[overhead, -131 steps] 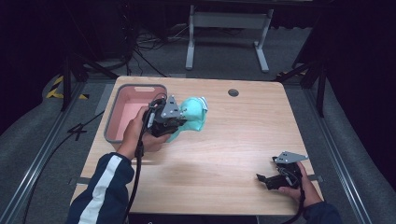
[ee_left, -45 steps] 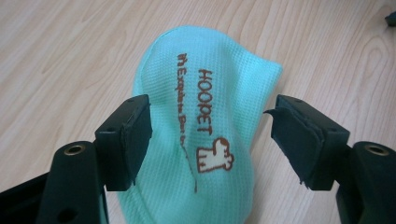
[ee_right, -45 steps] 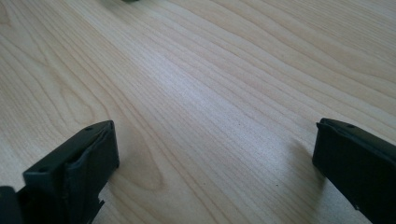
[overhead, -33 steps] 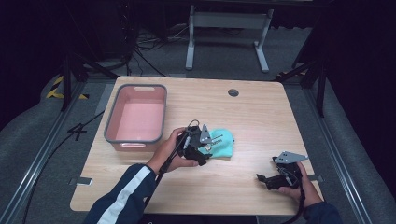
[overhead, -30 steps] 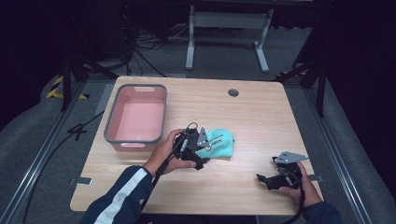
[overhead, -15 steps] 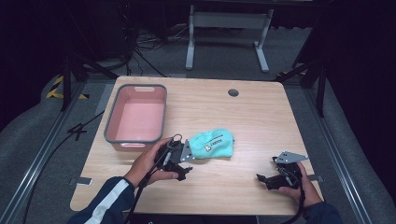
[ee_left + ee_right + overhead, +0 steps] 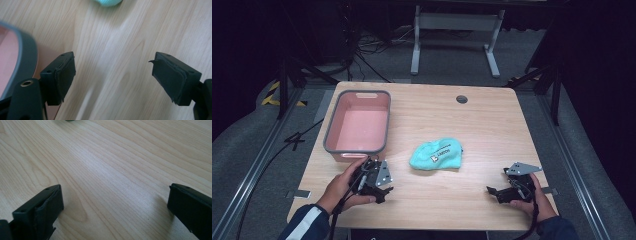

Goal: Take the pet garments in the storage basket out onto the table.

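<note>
A turquoise cloth [image 7: 436, 154] with a white label lies bunched near the middle of the wooden table [image 7: 472, 125]; its near edge [image 7: 108, 2] peeks in at the top of the left gripper view. My left gripper [image 7: 382, 192] rests near the front left edge, a little short of the cloth, jaws wide open with bare wood between them [image 7: 113, 75]. My right gripper [image 7: 492, 192] sits at the front right, jaws open and empty [image 7: 115, 202], low over the table.
A pink bin [image 7: 358, 125] with a grey rim stands at the left side of the table, empty; its corner [image 7: 22, 57] is close beside my left jaw. A round cable hole [image 7: 461, 99] sits at the back. A metal stand [image 7: 452, 35] is on the floor beyond.
The left gripper carried the cloth out of the bin area to the table's middle, let it go, and drew back toward the front left edge. The right gripper stayed still.
</note>
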Demonstrator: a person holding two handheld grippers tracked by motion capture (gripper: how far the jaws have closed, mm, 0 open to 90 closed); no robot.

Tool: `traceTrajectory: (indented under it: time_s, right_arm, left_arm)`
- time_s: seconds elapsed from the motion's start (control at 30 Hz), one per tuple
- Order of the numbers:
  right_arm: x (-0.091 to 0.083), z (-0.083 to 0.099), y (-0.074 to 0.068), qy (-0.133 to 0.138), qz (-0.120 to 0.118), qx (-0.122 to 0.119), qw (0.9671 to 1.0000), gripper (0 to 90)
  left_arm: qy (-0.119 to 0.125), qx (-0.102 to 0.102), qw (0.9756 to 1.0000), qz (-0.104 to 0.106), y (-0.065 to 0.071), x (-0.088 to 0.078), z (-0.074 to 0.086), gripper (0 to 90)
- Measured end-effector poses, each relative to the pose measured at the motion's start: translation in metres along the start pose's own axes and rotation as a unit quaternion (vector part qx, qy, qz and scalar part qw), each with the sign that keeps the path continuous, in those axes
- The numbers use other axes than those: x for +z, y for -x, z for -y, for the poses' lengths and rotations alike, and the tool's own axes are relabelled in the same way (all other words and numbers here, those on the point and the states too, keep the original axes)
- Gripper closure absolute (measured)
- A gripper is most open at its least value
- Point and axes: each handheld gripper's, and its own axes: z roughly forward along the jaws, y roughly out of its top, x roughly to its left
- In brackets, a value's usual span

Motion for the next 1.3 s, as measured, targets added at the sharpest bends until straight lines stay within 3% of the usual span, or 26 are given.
traceTrajectory:
  time_s: [0.17,0.37,0.53,0.63,0.77,0.87,1.0,1.03,1.1,1.17,1.2,1.23,1.27,1.3]
  right_arm:
    - [0.000,0.000,0.000,0.000,0.000,0.000,1.0000,0.6]
    - [0.000,0.000,0.000,0.000,0.000,0.000,1.0000,0.6]
    - [0.000,0.000,0.000,0.000,0.001,0.002,1.0000,0.6]
    - [0.000,0.000,0.000,0.000,0.001,0.002,1.0000,0.6]
    - [0.000,0.000,0.000,0.000,0.002,0.002,1.0000,0.6]
    - [0.000,0.001,0.000,0.000,0.002,0.002,1.0000,0.6]
    - [0.000,0.001,0.000,0.000,0.003,0.002,1.0000,0.5]
    - [0.000,0.001,0.000,0.000,0.003,0.002,1.0000,0.5]
    - [0.000,0.001,0.000,0.000,0.002,0.002,1.0000,0.6]
    - [-0.001,0.001,0.000,0.000,0.003,0.002,1.0000,0.6]
    - [-0.001,0.001,0.000,0.000,0.003,0.002,1.0000,0.6]
    - [-0.001,0.001,0.000,0.000,0.003,0.001,1.0000,0.6]
    - [-0.001,0.001,0.000,0.000,0.002,0.002,1.0000,0.6]
    - [-0.001,0.001,0.000,0.000,0.003,0.002,1.0000,0.5]
  left_arm:
    - [-0.011,-0.016,0.9998,0.000,-0.002,-0.005,0.020,19.1]
    - [-0.026,-0.014,0.9996,-0.003,-0.002,-0.005,0.043,19.3]
    - [-0.033,-0.033,0.9989,0.003,-0.004,-0.008,0.069,18.8]
    - [-0.023,-0.050,0.9984,0.013,-0.007,-0.011,0.086,18.2]
    - [0.023,-0.081,0.9959,0.032,-0.016,-0.017,0.109,18.0]
    - [0.020,-0.091,0.9952,0.029,-0.021,-0.018,0.121,17.8]
    - [0.028,-0.124,0.9913,0.034,-0.028,-0.018,0.138,16.8]
    - [0.034,-0.141,0.9888,0.037,-0.030,-0.018,0.142,16.3]
    - [0.041,-0.153,0.9864,0.044,-0.032,-0.018,0.149,16.2]
    - [0.049,-0.178,0.9813,0.056,-0.035,-0.017,0.155,15.1]
    - [0.054,-0.201,0.9760,0.063,-0.037,-0.016,0.160,14.8]
    - [0.063,-0.213,0.9732,0.061,-0.037,-0.016,0.163,14.6]
    - [0.070,-0.211,0.9734,0.056,-0.036,-0.015,0.165,14.5]
    - [0.076,-0.217,0.9716,0.056,-0.035,-0.015,0.166,14.6]
